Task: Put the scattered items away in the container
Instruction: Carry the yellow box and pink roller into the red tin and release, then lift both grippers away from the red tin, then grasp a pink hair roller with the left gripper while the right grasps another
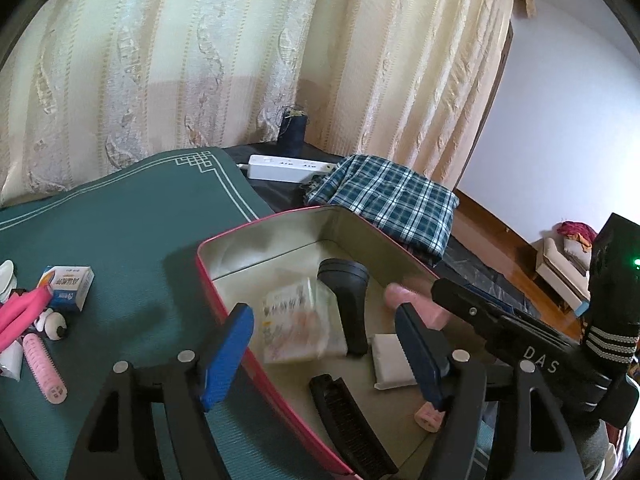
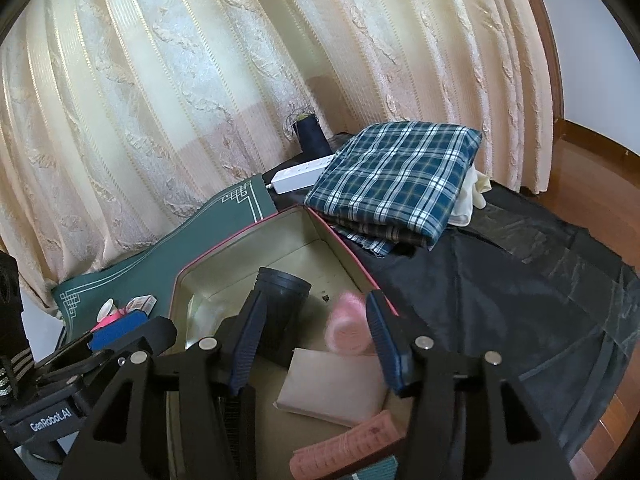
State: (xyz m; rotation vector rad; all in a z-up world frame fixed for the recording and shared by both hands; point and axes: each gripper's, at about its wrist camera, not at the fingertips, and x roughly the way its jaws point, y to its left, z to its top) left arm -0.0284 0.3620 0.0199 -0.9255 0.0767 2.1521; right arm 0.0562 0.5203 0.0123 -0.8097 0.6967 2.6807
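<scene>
A red-rimmed tin box [image 1: 280, 216] [image 2: 240, 248] lies on the green mat [image 1: 132, 224]. Inside it are a black brush head [image 1: 346, 280] [image 2: 280, 292], a packet [image 1: 296, 320], a white pad [image 1: 390, 362] [image 2: 332, 388], a black comb [image 1: 348, 420] and pink hair rollers [image 1: 430, 418] [image 2: 348, 444]. My left gripper [image 1: 324, 352] is open over the box, empty. My right gripper [image 2: 316, 344] is open over the box; a blurred pink roller [image 2: 348, 328] sits between its fingers, not gripped. On the mat at the left lie a small blue-white box [image 1: 68, 286], a pink roller [image 1: 44, 368] and pink strips [image 1: 22, 312].
A folded plaid cloth [image 1: 388, 196] [image 2: 396, 180] lies beyond the box, with a white power strip [image 1: 284, 168] [image 2: 300, 174] and a dark spool [image 1: 292, 128] by the curtain. Black sheeting [image 2: 520, 300] covers the right side, with wood floor past it.
</scene>
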